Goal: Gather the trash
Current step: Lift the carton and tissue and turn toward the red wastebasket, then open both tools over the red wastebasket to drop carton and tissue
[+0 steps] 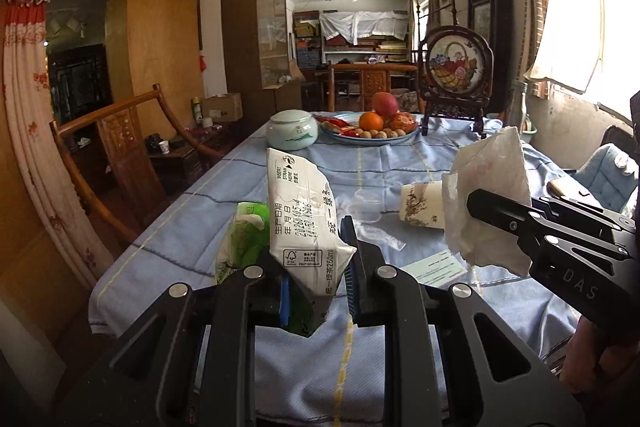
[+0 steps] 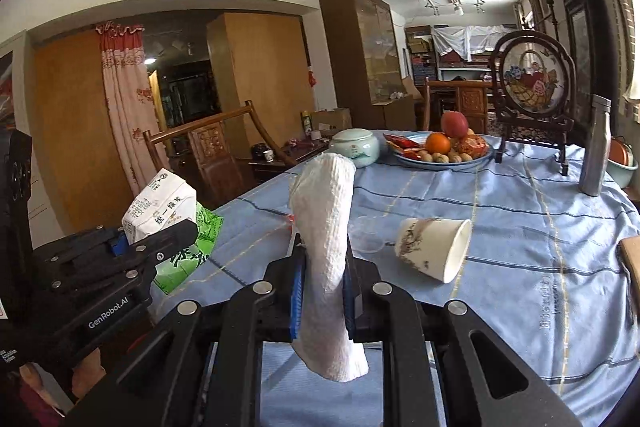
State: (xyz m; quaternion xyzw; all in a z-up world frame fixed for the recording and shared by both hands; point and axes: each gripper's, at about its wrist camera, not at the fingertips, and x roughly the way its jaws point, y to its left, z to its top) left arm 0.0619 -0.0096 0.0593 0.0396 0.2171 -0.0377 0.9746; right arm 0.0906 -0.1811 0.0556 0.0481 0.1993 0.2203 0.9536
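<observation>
Left gripper [image 1: 316, 291] clamped on a crushed green-tea drink carton [image 1: 302, 211], white and green, pads pressing its lower end; carton held clear above the blue striped tablecloth [image 1: 400, 163]. Long axis runs up and away from the jaws, straw-hole end uppermost, leaning slightly left in the left wrist view. From the right wrist view the same carton [image 2: 160, 207] shows at far left beside the table edge, top end tilted up and to the left, green printed side hanging below the jaw. Right gripper [image 2: 322, 287] closed tight on a crumpled white paper towel [image 2: 324, 259]; the towel stands nearly upright between the pads, long axis vertical, rounded upper end well above the fingers, lower end drooping toward the camera. In the left wrist view the towel [image 1: 488, 199] sits at right, flared upward from the black fingers. Both items off the table surface. On the cloth: a paper cup [image 2: 434, 249] lying on its side, mouth toward the right and the viewer; a clear crumpled plastic piece [image 2: 366, 231] just left of it, contact unclear. Further back, a lidded celadon jar [image 2: 354, 145], a fruit plate [image 2: 472, 161], a metal bottle [image 2: 596, 147] upright at right. A hand [image 1: 600, 355] shows under the right gripper.
</observation>
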